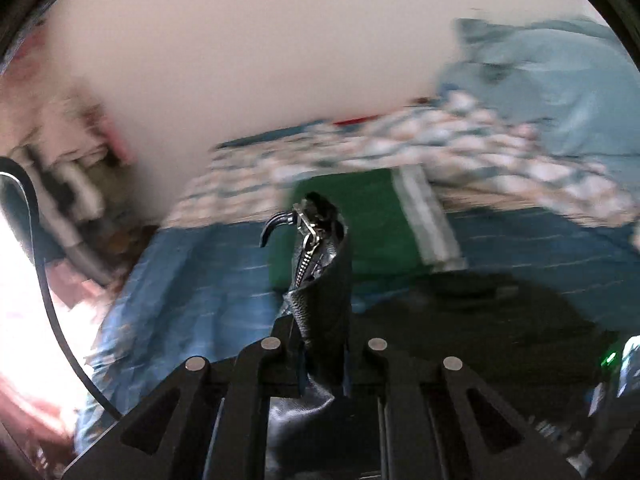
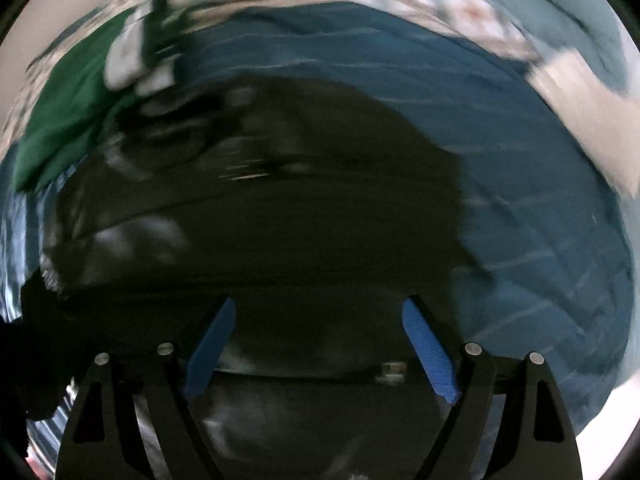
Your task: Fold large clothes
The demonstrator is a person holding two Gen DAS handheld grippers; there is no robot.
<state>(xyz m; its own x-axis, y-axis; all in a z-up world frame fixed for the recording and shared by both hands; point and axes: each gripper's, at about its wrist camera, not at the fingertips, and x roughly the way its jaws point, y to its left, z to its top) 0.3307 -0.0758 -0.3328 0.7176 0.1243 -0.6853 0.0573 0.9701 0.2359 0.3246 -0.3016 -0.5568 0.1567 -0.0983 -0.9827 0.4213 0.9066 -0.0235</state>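
Note:
A black leather jacket (image 2: pixel 260 200) lies spread on the blue bedsheet (image 2: pixel 520 140). My left gripper (image 1: pixel 320 320) is shut on a bunched edge of this jacket (image 1: pixel 324 264), lifted off the bed, with the metal zipper and its pull (image 1: pixel 276 226) sticking up past the fingers. The rest of the jacket trails down to the lower right in the left wrist view. My right gripper (image 2: pixel 319 302) points down over the jacket with its blue pads (image 2: pixel 212 344) wide apart and nothing pressed between them. Both views are blurred by motion.
A green garment with a white stripe (image 1: pixel 360 216) lies beyond the jacket, also seen as the green garment (image 2: pixel 68 108) at upper left. A patterned blanket (image 1: pixel 400 140) and a light blue cloth (image 1: pixel 560 80) are heaped at the bed's far side by a pale wall (image 1: pixel 240 60).

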